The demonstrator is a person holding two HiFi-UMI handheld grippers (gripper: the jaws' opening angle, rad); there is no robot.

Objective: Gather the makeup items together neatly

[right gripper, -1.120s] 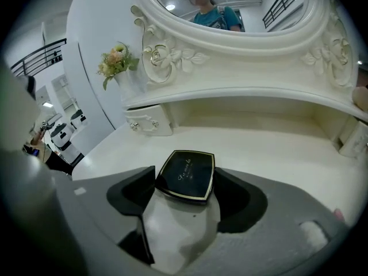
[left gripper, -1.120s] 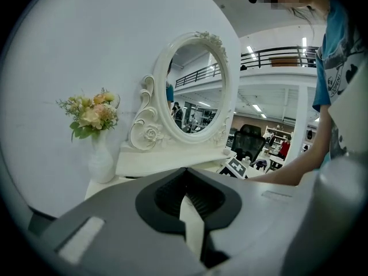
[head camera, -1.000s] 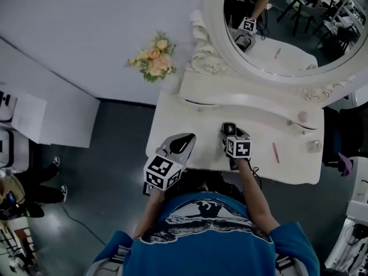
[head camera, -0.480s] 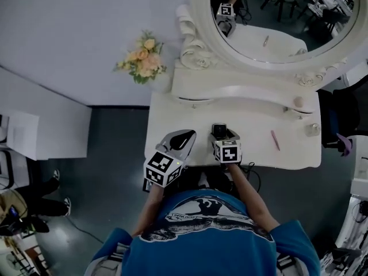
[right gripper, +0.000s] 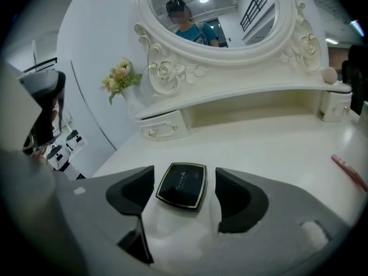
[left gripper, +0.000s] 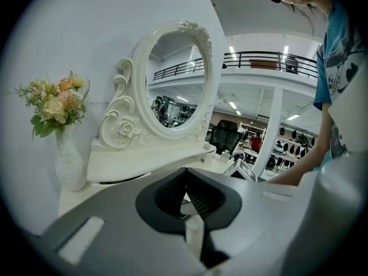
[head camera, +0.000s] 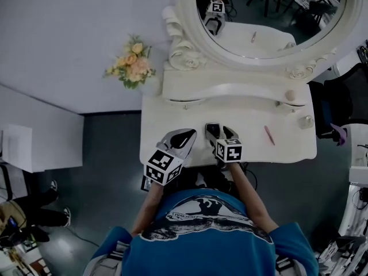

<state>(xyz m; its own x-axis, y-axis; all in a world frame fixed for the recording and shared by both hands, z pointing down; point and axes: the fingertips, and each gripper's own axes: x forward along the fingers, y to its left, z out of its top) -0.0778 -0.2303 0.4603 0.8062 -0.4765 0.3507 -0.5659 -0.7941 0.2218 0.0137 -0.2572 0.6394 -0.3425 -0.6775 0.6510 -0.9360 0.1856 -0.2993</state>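
Note:
A black compact [right gripper: 182,186] lies flat on the white dressing table [head camera: 253,148] near its front edge. My right gripper [right gripper: 184,195] is open around it, with a gap between each jaw and the compact [head camera: 212,129]. A pink pencil-like stick [head camera: 268,135] lies to the right, also seen in the right gripper view [right gripper: 349,171]. A small white jar [head camera: 306,121] stands at the far right, and a beige sponge [head camera: 290,95] sits on the shelf above it. My left gripper [head camera: 179,138] hovers over the table's front left, its jaw tips together and holding nothing.
A large oval mirror [head camera: 264,22] in an ornate white frame rises behind the shelf. A vase of flowers [head camera: 129,68] stands at the table's back left corner. A small drawer [right gripper: 163,125] sits under the shelf. Dark floor surrounds the table.
The head view has shifted, so the table sits a little further left. My right gripper has drifted slightly left along the front edge, still astride the compact. The left gripper has hardly moved.

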